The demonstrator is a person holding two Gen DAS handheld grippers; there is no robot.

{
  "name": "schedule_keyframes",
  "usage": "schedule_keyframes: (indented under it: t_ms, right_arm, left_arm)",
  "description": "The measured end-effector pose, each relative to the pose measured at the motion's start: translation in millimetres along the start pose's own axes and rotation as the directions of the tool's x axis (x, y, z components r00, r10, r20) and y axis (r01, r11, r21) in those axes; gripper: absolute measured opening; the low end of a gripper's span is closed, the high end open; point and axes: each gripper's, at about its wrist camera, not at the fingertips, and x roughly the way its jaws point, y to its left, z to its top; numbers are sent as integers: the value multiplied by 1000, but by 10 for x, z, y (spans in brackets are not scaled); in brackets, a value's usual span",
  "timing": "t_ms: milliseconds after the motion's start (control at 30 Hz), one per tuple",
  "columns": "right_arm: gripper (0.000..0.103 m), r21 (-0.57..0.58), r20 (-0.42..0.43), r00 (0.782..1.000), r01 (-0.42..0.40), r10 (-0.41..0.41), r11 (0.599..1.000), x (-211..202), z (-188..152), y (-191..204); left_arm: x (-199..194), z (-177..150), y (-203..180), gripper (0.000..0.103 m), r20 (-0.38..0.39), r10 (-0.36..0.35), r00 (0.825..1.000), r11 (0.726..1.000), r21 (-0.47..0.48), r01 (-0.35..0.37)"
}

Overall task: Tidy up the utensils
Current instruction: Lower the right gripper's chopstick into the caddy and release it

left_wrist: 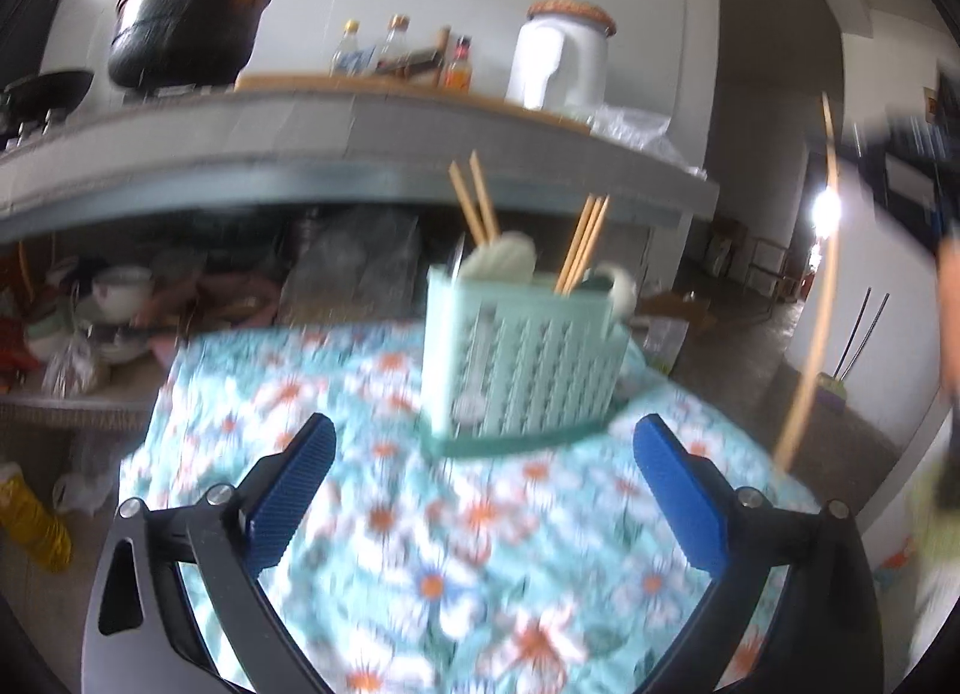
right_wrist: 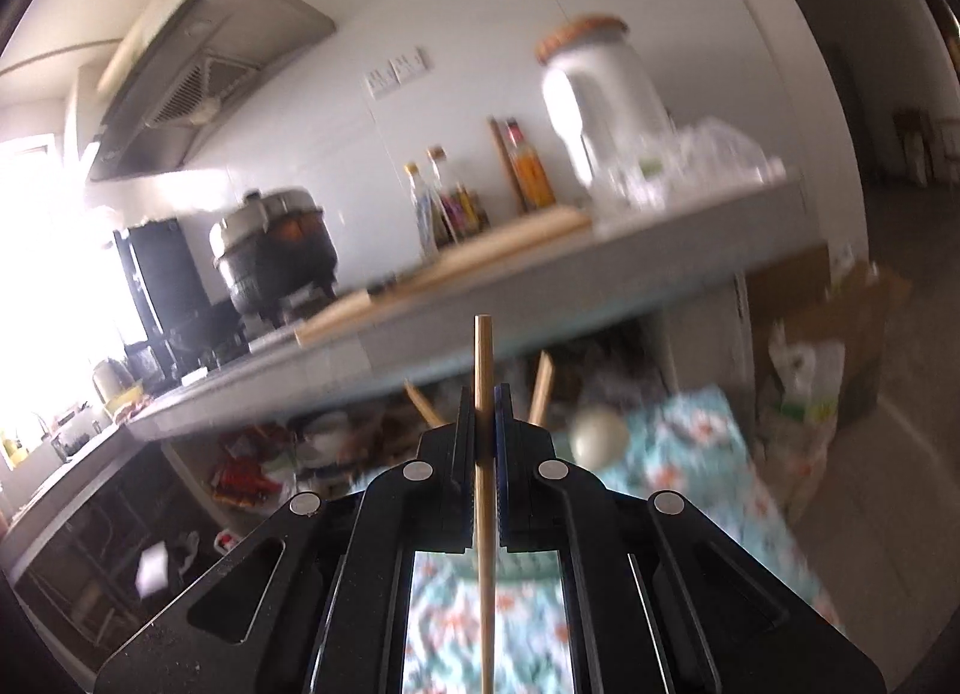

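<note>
Pinching a single wooden chopstick [right_wrist: 483, 454] between fingers pressed almost together, the right gripper [right_wrist: 483, 424] held the stick upright at the centre of its own view, the shaft running from above the pads down past the bottom edge. The left gripper [left_wrist: 483, 490] stood with its blue fingers [left_wrist: 294, 490] spread wide and nothing between them, low in its frame over the flowered cloth [left_wrist: 390, 544] that covered the worktop. Just beyond those fingers, at mid-frame, sat the pale green utensil basket [left_wrist: 522, 358], already holding several chopsticks [left_wrist: 480, 196] and what looked like pale spoon bowls, though blur made them hard to read. The held chopstick also showed as a long tan line at the right edge of the left view, well apart from the basket. Judging by this, the step in hand was carrying one more stick to the basket; the next move would call for bringing it over a compartment, lowering its tip inside, then releasing it.
</note>
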Motion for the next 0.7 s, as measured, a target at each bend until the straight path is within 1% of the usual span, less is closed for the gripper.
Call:
schedule_keyframes:
  t_ms: [100,133,233,300,367,467,567,633,700]
  right_arm:
    - [4,-28,82,997,-2,4,1000,200,270,147]
    - [4,-31,97,995,-1,4,1000,284,326,181]
    - [4,-32,120,993,12,-8,999,610,443,259]
    - [4,-41,120,993,22,-17,999,854,460,295]
    - [4,-67,117,991,67,-59,995,1079,436,320]
    - [4,-80,90,990,118,-110,990,1440,322,281]
    - [4,-102,74,984,167,-160,981,1655,164,222]
    - [4,-112,58,984,175,-169,978,1742,45,193]
    - [4,-106,6,987,162,-163,981,1848,-95,149]
  left_arm:
    - [31,-123,75,97,-51,16,999,999,-40,-18]
    - [36,-147,97,97,-60,22,998,999,-46,-25]
    - [13,-217,161,97,-63,53,997,996,-63,-57]
    - [0,-233,204,97,-62,78,995,994,-77,-83]
    - [-18,-255,247,97,-65,96,993,990,-95,-102]
    - [-44,-274,307,97,-62,120,991,985,-120,-126]
    - [-66,-261,334,97,-56,141,988,981,-125,-147]
    - [-95,-261,340,97,-41,160,986,979,-124,-164]
    - [-123,-253,346,97,-24,177,984,975,-130,-178]
